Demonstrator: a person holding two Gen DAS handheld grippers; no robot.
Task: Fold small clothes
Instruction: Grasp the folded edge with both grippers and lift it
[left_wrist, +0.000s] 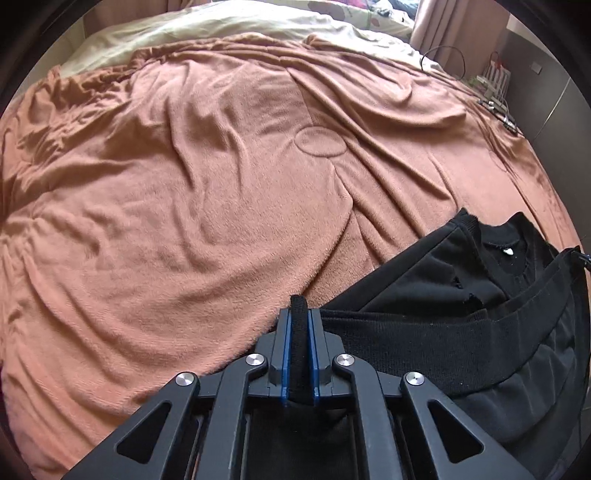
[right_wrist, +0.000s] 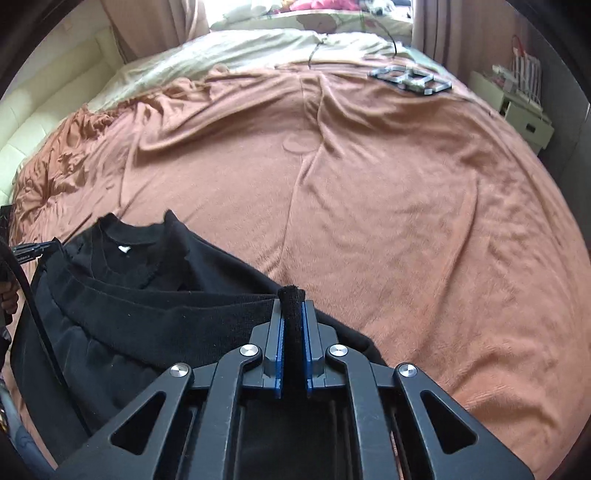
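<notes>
Left wrist view puts the left gripper (left_wrist: 299, 314) at six o'clock, its blue-lined fingers (left_wrist: 286, 354) clamped on a bunched corner of the ribbed hem of a black sweatshirt (left_wrist: 424, 280), a nub of fabric poking out past the tips. From there the hem band runs toward three o'clock, with the collar and its small white tag at about two o'clock of the fingers. Right wrist view shows the right gripper (right_wrist: 291, 314) pinched on the hem's other corner, the garment spreading toward nine o'clock. The sweatshirt lies on a rumpled terracotta blanket (right_wrist: 388, 206) covering a bed, cream bedding (right_wrist: 258, 48) at twelve o'clock. A dark metal frame (right_wrist: 410, 79) rests on the blanket near one o'clock, and a white bedside cabinet (right_wrist: 524, 118) stands at two o'clock.
</notes>
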